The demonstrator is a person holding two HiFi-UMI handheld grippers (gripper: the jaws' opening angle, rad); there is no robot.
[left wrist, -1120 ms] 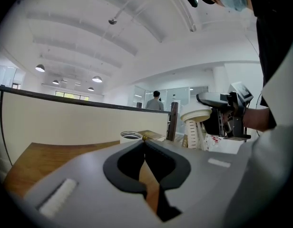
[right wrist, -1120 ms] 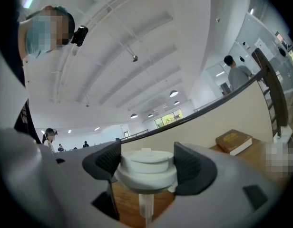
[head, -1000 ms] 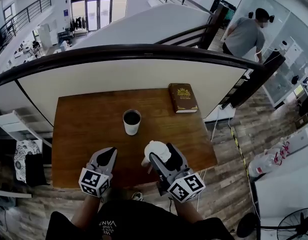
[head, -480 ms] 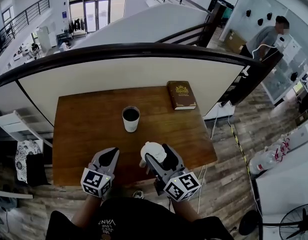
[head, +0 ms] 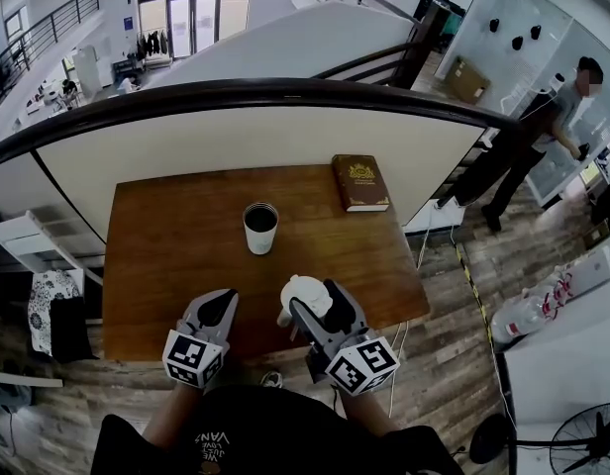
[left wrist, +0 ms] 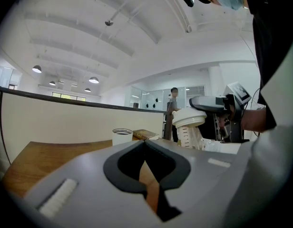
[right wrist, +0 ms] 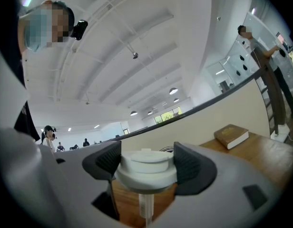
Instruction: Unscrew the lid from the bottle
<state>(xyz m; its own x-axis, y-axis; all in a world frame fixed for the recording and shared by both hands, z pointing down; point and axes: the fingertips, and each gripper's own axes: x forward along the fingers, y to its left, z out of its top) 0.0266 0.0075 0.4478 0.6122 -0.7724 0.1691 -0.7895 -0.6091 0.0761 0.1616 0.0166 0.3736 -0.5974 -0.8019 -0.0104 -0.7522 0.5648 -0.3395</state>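
Right gripper view: right gripper is clamped on the white lid, one pad on each side, with a thin tube hanging below the lid. So the grip step is done. Whether the lid has turned loose from the bottle, can't tell. In the left gripper view the lid sits on top of the ribbed pale bottle with no clear gap, so my guess is it's not off yet. Left to do: twist it off and lift it clear.

The bottle is at the near edge of the table, under the lid, in front of the person. Its base is hidden, so I can't tell if it rests on the wood or hangs from the grip.

Left gripper: jaws fully together, nothing between them, only table showing through the gap. It is not bracing the bottle. My judgement: the bottle needs holding for the twist to work, so that's probably the next thing.

Pose: the right gripper is about level, pointing away from the person over the table edge. The left gripper sits just beside it on the left, apart from the bottle, nose tipped slightly down toward the table. The cup and the book are farther back, well apart from both.
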